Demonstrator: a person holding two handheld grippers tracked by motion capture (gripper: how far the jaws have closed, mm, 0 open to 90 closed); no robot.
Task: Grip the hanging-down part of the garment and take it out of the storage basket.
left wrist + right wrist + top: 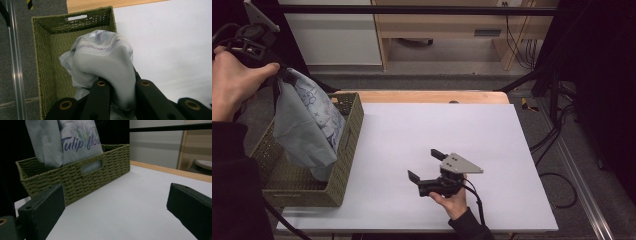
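White tabletop (437,130) nearest, where the right gripper (428,165) rests with jaws apart, empty. Farther left, the left gripper (279,75) clamps a pale cloth bag (307,125) dangling into the woven basket (349,135); released crookedly, it could drape over the rim.

In the high view, the left tool (274,75) was largely covered by the person's left hand (232,82), and its jaws were lost in the bunched top of the pale cloth bag (307,125). The bag's lower end dropped behind the wall of the woven basket (347,150), so whether it touched the basket floor could not be told. In the right gripper view the bag's top was cut off by the picture's upper edge, and its print read only "Tulip flo" (the rest was folded out of sight). The desk (512,210) near edge ran off the bottom of the high view.
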